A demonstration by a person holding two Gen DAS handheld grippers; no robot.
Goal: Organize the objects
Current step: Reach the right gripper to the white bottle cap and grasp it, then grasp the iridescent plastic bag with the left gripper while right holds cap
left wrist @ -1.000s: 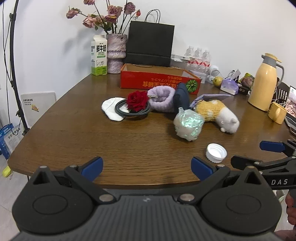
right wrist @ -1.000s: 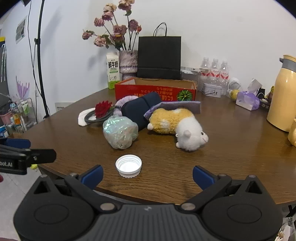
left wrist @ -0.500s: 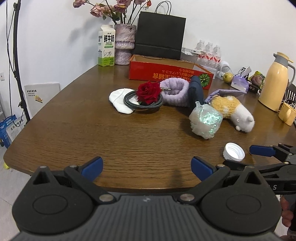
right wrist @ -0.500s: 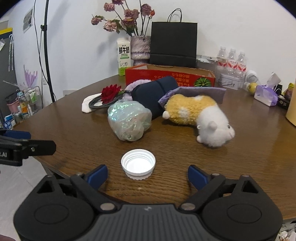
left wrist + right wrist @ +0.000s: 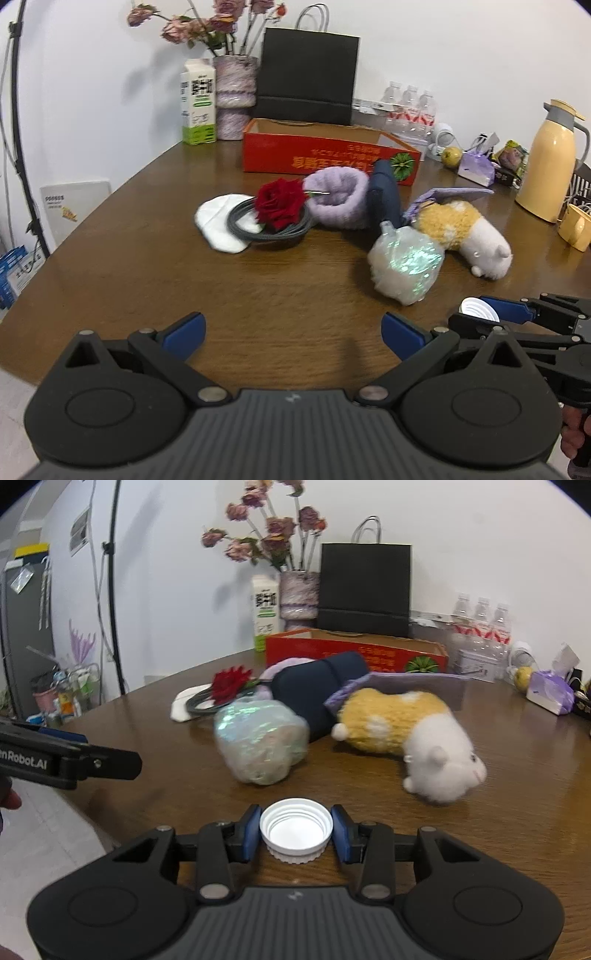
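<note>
1. Your wooden table (image 5: 517, 812) carries a loose cluster in its middle, with a red cardboard box (image 5: 354, 653) behind it.
2. In that cluster, a yellow-and-white plush toy (image 5: 406, 734) lies just right of an iridescent wrapped bundle (image 5: 258, 746).
3. Your left hand-held gripper (image 5: 291, 330) hovers over bare table with its jaws wide apart and nothing between them.
4. Your right hand-held gripper (image 5: 295, 832) is closing, its blue pads (image 5: 251, 830) against the sides of the cap.
5. The white bottle cap (image 5: 295, 829) sits open side up near the table's front edge.
</note>
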